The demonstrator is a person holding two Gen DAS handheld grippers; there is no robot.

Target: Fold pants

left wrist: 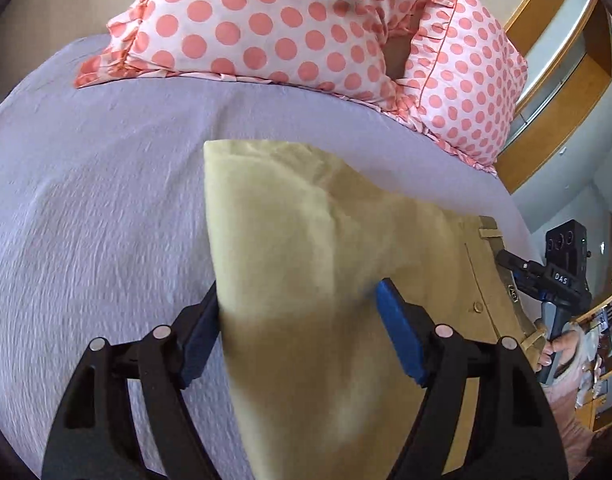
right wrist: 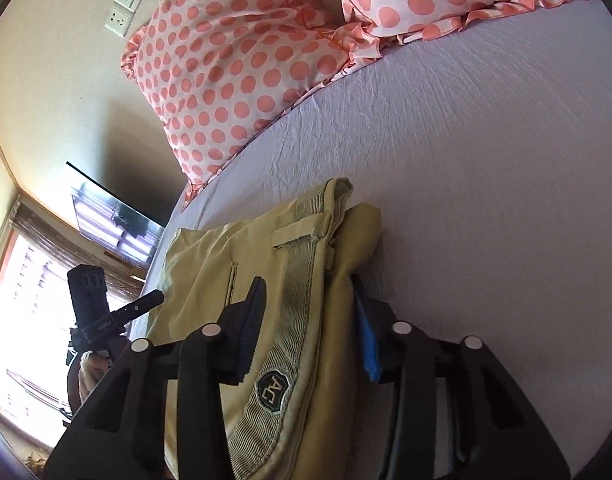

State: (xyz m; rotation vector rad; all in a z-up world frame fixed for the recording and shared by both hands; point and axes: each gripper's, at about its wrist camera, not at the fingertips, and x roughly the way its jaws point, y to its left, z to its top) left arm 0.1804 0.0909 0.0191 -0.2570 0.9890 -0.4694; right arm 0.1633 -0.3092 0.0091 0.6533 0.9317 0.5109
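Bed (left wrist: 86,200) first: its lilac sheet fills both views and serves as the flat surface for folding, with two dotted pillows (left wrist: 266,20) pushed up against the wall, out of the way. Across the near part of the bed lie the tan pants (left wrist: 306,260), stretched between the two tools so the cloth can be handled as one flat panel. The left gripper (left wrist: 302,336) has a leg section running up between its blue pads, which sit wide on either side of the cloth; whether they actually pinch it I cannot tell. The right gripper (right wrist: 306,328) straddles the waistband (right wrist: 294,300) near the belt loop (right wrist: 302,232) and the small badge (right wrist: 272,392), its pads close against the folded layers and, by my judgement, clenched on them.
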